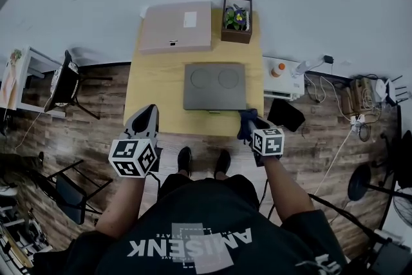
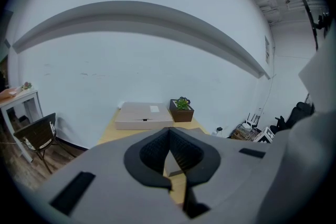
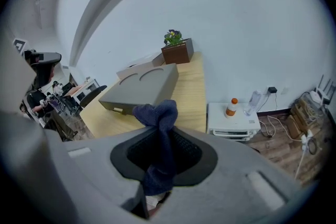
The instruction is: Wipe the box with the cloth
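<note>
A flat grey box [image 1: 215, 86] with two round marks on its lid lies in the middle of the wooden table [image 1: 154, 84]; it also shows in the right gripper view as the grey box [image 3: 142, 89]. My right gripper [image 1: 248, 122] hovers at the table's near right corner, just right of the box's front edge, shut on a dark blue cloth [image 3: 157, 136] that bunches up above the jaws. My left gripper [image 1: 145, 120] is held at the table's near left edge, shut with nothing between its jaws [image 2: 169, 157].
A tan cardboard box [image 1: 176, 27] and a potted plant [image 1: 237, 18] in a brown planter stand at the table's far end against the wall. A white low cabinet [image 1: 283, 84] with an orange-capped bottle [image 1: 278, 69] stands right of the table. A chair [image 1: 64, 84] stands to the left.
</note>
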A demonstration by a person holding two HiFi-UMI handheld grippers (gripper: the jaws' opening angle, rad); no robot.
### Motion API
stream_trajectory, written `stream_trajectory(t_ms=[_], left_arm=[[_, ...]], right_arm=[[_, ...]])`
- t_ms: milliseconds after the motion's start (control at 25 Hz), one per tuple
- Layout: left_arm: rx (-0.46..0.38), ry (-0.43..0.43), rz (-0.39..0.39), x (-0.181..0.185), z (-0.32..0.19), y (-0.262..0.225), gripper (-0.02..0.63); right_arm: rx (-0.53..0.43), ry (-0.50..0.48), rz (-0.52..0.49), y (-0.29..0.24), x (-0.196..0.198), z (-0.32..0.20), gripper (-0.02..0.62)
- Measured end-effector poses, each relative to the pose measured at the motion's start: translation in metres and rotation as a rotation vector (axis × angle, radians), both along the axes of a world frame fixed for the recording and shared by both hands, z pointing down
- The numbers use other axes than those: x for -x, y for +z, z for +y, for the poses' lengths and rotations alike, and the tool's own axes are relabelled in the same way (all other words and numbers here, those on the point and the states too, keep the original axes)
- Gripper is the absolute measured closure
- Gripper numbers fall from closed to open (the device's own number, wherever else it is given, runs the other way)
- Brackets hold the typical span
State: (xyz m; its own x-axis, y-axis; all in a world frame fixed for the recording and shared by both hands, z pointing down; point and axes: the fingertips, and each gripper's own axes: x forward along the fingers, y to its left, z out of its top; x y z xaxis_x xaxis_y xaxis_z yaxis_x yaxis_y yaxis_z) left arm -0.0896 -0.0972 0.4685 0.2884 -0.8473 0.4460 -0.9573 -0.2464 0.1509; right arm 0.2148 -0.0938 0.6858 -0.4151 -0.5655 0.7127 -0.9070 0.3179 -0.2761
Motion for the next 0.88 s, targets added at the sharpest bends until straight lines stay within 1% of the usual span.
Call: stream_trajectory(t_ms=[120, 200, 280, 360, 480, 600, 760, 880], left_arm=[[0.001, 0.011, 0.019, 0.007, -0.004, 0.000, 0.604], [-0.009, 0.030, 0.025, 0.013, -0.006, -0.003, 0.604], [-0.026, 0.041, 0.022, 0.023, -0.011, -0.003, 0.604], [-0.022, 0.040, 0.024, 0.036, -0.013, 0.003, 0.604], [-0.018, 0.059, 0.046, 0.051, -0.016, 0.005, 0.604], [-0.030, 0.079, 0.060, 0.070, -0.019, 0.000, 0.604], [-0.036, 0.082, 0.082, 0.099, -0.020, -0.001, 0.604], [-0.027, 0.097, 0.076, 0.123, -0.015, 0.003, 0.604]], right_arm=[[-0.006, 0.032, 0.048, -0.008, -0.014, 0.003, 0.523], [-0.018, 0.066, 0.055, -0.020, -0.019, 0.004, 0.523], [-0.048, 0.074, 0.050, -0.037, -0.013, 0.001, 0.523], [-0.077, 0.056, 0.057, -0.051, 0.002, 0.001, 0.523], [-0.108, 0.024, 0.048, -0.073, 0.035, 0.002, 0.523], [-0.131, -0.031, 0.024, -0.091, 0.086, -0.004, 0.523], [-0.138, -0.092, 0.012, -0.095, 0.154, -0.015, 0.523], [-0.131, -0.133, 0.009, -0.088, 0.202, -0.024, 0.523]])
